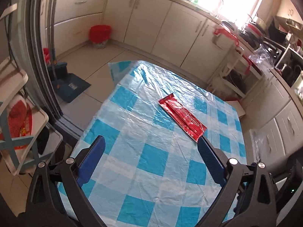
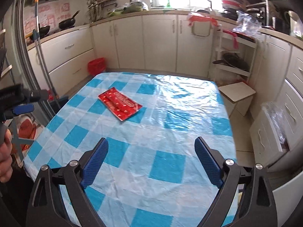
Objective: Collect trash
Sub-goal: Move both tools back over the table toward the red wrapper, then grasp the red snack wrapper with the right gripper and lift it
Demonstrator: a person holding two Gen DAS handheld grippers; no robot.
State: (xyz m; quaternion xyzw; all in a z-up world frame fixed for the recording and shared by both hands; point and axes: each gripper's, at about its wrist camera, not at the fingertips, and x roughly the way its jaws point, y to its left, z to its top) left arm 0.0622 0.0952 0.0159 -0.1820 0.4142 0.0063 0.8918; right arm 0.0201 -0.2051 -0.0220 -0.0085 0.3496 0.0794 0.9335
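A flat red wrapper (image 1: 182, 116) lies on the table with the blue-and-white checked cloth (image 1: 144, 132); it also shows in the right wrist view (image 2: 119, 103). My left gripper (image 1: 150, 141) is open and empty above the near part of the table, its right fingertip just short of the wrapper's near end. My right gripper (image 2: 151, 143) is open and empty, well short of the wrapper, which lies ahead and to its left. The left gripper (image 2: 20, 107) also shows at the left edge of the right wrist view. A red-lined trash bin (image 1: 99, 36) stands on the floor by the cabinets; it also shows in the right wrist view (image 2: 96, 66).
Cream kitchen cabinets (image 2: 161, 41) run behind and right of the table. A white shelf rack (image 2: 233, 56) and a small cardboard stool (image 2: 236, 96) stand at the right. A blue dustpan (image 1: 70, 87) and broom lie on the floor left. A shelf cart (image 1: 22, 124) stands at the left.
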